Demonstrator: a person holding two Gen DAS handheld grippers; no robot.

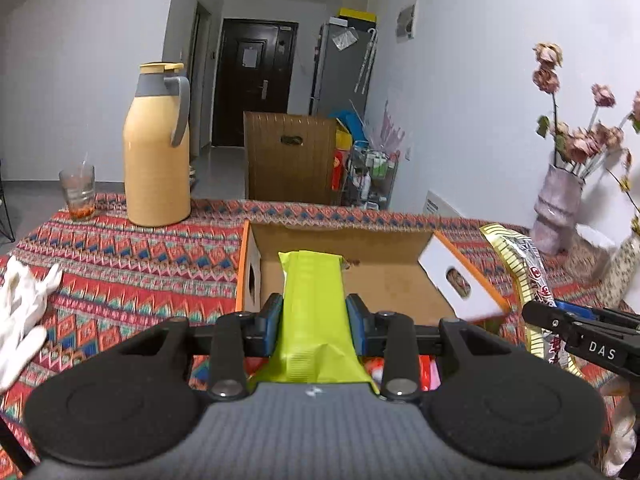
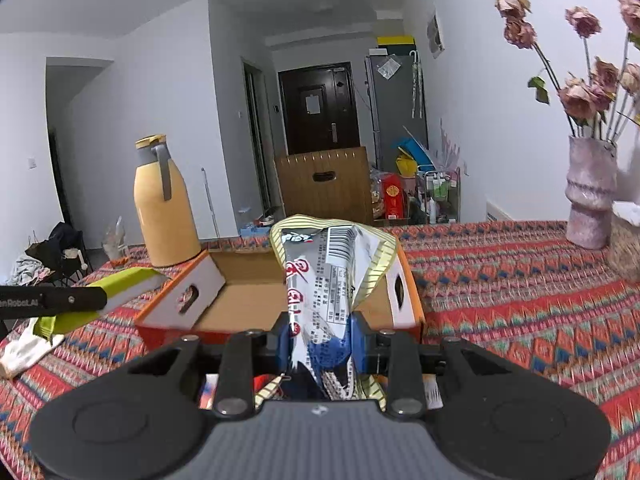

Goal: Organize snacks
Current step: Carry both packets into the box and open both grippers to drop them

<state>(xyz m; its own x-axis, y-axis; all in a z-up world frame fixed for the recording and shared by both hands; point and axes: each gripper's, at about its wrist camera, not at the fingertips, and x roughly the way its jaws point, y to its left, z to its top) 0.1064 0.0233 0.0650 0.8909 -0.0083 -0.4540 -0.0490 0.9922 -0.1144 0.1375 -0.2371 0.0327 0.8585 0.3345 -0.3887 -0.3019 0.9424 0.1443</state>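
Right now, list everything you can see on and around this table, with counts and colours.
Green snack packet: one, lime, in left gripper.
Silver snack bag: one, silver and cream, in right gripper.
Cardboard box: one, orange-edged, open, table centre.
Thermos: one, yellow, far left.
Glass: one, clear, beside thermos.
Vase: one, pink, dried flowers, right.
Gloves: white, left edge.
Tablecloth: one, red patterned.
Left gripper: black, shut.
Right gripper: black, shut.

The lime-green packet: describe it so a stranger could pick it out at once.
Start at the open cardboard box on the patterned tablecloth, in front of the yellow thermos jug. The lime-green packet is held over the box's near edge, clamped in the left tool. Unlike the silver printed packet in the right tool, it is plain.
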